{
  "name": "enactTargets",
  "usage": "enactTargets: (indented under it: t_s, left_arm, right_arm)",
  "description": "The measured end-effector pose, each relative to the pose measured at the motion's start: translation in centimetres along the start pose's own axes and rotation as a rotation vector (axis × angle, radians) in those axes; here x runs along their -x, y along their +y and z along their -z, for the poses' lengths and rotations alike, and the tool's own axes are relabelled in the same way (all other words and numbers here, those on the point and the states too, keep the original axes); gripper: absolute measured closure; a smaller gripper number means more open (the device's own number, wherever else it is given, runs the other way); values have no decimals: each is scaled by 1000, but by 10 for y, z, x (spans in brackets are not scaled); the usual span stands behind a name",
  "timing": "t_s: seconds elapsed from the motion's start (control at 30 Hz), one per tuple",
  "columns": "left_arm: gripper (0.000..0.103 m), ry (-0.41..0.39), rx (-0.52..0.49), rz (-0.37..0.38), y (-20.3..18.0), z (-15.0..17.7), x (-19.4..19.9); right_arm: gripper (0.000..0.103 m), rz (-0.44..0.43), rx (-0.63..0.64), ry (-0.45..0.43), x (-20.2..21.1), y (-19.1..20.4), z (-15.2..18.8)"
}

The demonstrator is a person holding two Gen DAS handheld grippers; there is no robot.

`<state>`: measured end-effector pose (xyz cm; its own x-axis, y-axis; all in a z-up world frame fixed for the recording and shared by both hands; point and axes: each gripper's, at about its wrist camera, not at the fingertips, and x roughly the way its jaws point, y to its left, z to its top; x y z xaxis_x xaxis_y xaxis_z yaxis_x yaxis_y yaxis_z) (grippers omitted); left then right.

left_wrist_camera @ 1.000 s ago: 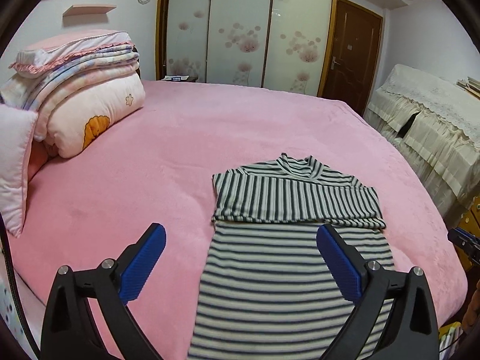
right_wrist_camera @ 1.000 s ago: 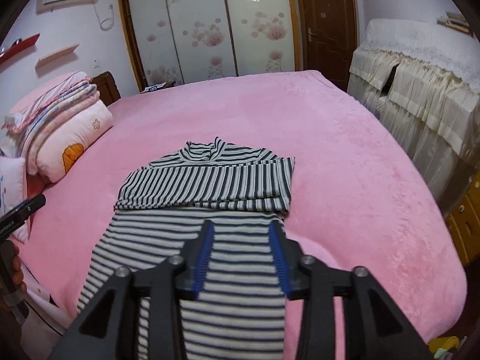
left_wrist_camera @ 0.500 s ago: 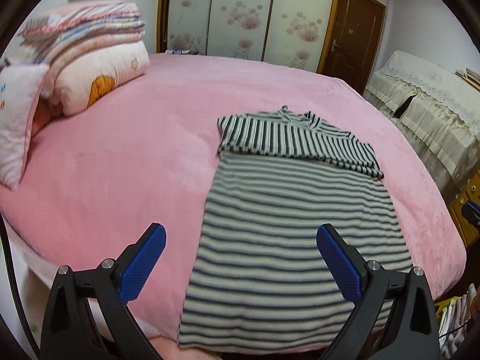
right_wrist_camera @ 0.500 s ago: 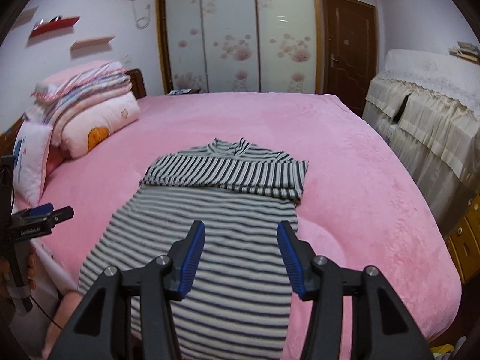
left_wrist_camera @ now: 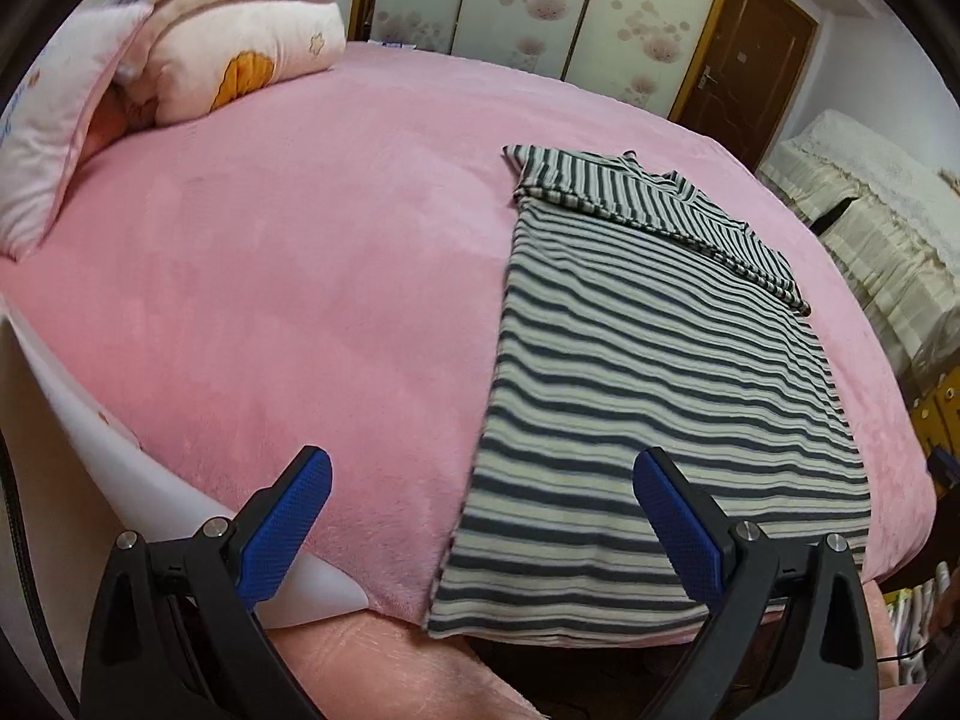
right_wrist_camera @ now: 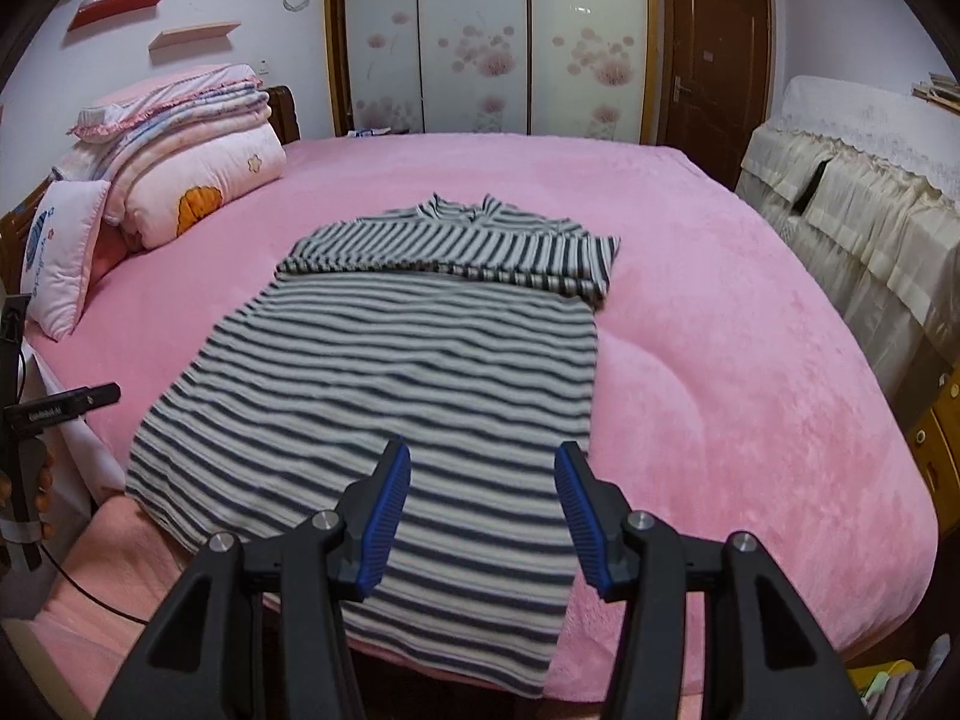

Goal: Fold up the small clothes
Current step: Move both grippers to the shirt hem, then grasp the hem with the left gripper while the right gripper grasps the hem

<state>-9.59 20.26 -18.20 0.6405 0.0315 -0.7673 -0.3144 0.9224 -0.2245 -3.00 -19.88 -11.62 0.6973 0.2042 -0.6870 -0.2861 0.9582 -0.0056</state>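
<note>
The striped top (left_wrist_camera: 648,396) lies flat on the pink bedspread (left_wrist_camera: 300,276), its hem reaching the near edge of the bed, close under both grippers. In the left wrist view the left gripper (left_wrist_camera: 480,516) hangs above that near edge with its jaws spread wide and nothing between them; the garment's left side edge and hem corner sit below the gap, nearer the right-hand blue pad, while the left-hand pad is over bare pink cover. In the right wrist view the right gripper (right_wrist_camera: 483,510) is above the lower part of the garment (right_wrist_camera: 384,372), toward its right side, jaws parted about halfway and empty, the pads clear of the cloth. The top is knit in dark grey and cream horizontal stripes, with a short stand-up collar at the far end. Its 2 sleeves are folded in across the chest, forming a band of finer stripes beneath the collar, so the body shows as 1 long, nearly rectangular panel. A few shallow ripples cross the fabric. Folded quilts (right_wrist_camera: 198,180) and a pillow (right_wrist_camera: 60,264) are stacked at the far left of the bed.
</note>
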Motion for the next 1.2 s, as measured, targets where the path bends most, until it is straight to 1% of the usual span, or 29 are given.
enactTargets:
  t_s: [0.07,0.17,0.23,0.4,0.5,0.57,0.63,0.7,0.73,0.77,0.9,1.03,1.13,1.2]
  left_arm:
    - [3,22,-6,14,5,5,-6]
    - [3,82,-37,29,8,13,-19]
    - [4,116,-54,56,8,18,-25]
    - [11,177,-90,119,6,29,-39]
    - [14,221,-114,137,1,33,-49]
    - [16,239,-126,146,1,36,-53]
    - [16,255,-133,160,1,40,-56]
    - [16,265,-129,180,3,42,-57]
    - [16,268,-127,189,4,42,-58]
    - [16,273,-126,202,5,43,-58]
    - [19,311,-153,234,5,48,-61]
    - [21,322,-165,250,4,51,-61]
    - [28,329,-152,265,6,53,-61]
    - [39,332,-149,268,9,53,-60]
  right_arm:
    - [53,-14,-14,17,-4,-4,10]
    - [53,-47,-26,50,-11,-10,25]
    - [53,-73,-13,81,-15,-15,35]
    - [53,-95,-37,165,-23,-38,60]
    - [53,-105,-76,210,-30,-49,72]
    - [53,-126,-107,258,-37,-54,79]
    - [54,-133,-104,284,-43,-54,84]
    - [61,-142,-98,319,-50,-54,88]
    - [62,-160,-111,341,-54,-56,90]
    - [64,-167,-120,352,-56,-57,91]
    - [66,-181,-145,394,-63,-60,96]
    - [68,-196,-140,424,-67,-59,100]
    - [68,-201,-134,432,-67,-57,102]
    - [68,-205,-134,435,-68,-56,101]
